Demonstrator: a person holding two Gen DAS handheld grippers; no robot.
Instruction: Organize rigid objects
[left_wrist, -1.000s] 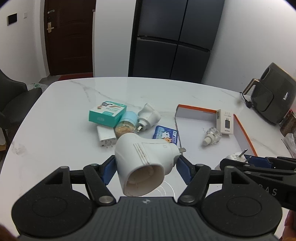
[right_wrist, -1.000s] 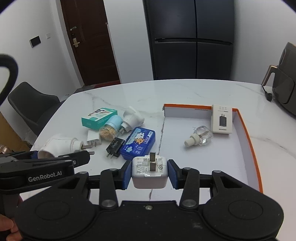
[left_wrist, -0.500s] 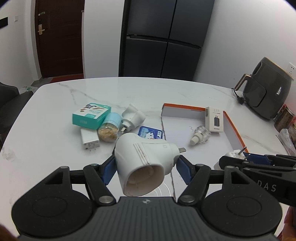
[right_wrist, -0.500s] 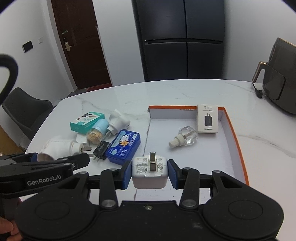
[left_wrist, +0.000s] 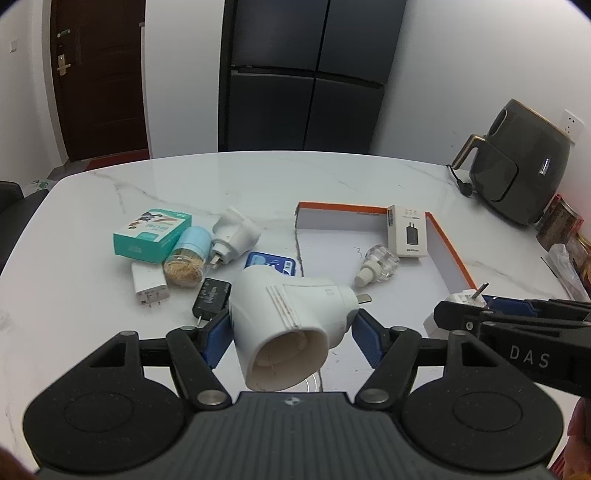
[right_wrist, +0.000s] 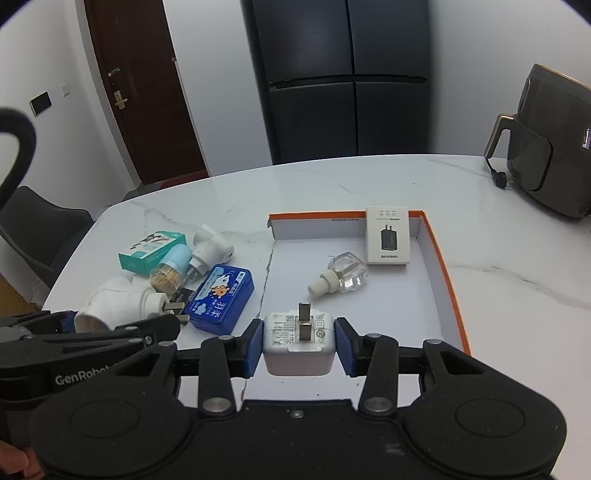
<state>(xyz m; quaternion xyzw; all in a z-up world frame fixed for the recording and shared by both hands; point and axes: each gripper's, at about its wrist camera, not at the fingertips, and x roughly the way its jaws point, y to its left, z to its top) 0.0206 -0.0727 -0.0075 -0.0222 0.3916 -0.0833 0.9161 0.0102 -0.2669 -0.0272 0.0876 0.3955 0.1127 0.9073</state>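
Left gripper (left_wrist: 291, 334) has its blue pads clamped on a big white plug adapter (left_wrist: 291, 325), hollow end facing the camera, held above the marble table (left_wrist: 74, 314). Right gripper (right_wrist: 299, 345) is pinched tight on a white charger cube (right_wrist: 299, 341), prongs pointing up, poised at the near open edge of the orange-rimmed box lid (right_wrist: 439, 266). Inside that lid: a white charger box (right_wrist: 388, 236) leaning against the far wall, and a clear glass bottle (right_wrist: 341, 277) lying on its side just in front of it. Left of the lid sits the loose pile: blue tin (right_wrist: 221, 301), teal carton (right_wrist: 151, 251), toothpick jar (right_wrist: 170, 269), a second white adapter (right_wrist: 212, 249), a flat white charger (left_wrist: 149, 282) and a small black plug (left_wrist: 211, 299), all bunched close together.
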